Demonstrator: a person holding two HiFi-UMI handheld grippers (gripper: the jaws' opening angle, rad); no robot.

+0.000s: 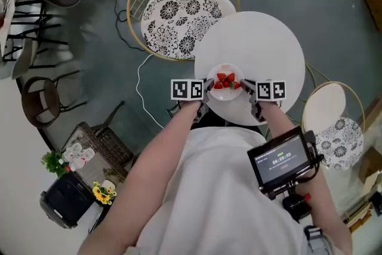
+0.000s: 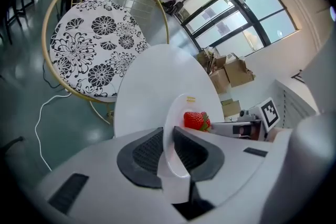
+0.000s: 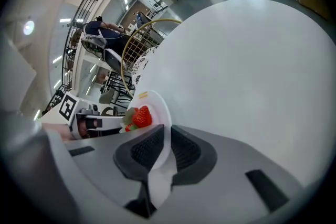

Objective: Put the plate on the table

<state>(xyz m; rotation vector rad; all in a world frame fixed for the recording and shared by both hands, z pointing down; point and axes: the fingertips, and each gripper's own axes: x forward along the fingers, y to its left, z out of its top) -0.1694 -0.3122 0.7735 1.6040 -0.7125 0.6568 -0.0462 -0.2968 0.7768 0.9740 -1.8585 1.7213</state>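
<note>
plate (image 1: pixel 226 95) between left claw (image 1: pixel 208 86) and right claw (image 1: pixel 244 87), rim in each | strawberries (image 1: pixel 225 80) on plate | bench (image 1: pixel 256 45) beneath, ahead of claws | chair (image 1: pixel 179 18) beyond left claw

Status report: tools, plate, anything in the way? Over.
Both shut on plate rim: left tool, right tool opposite. Plate with strawberries over table's near side; contact unclear. Nothing in the way.
</note>
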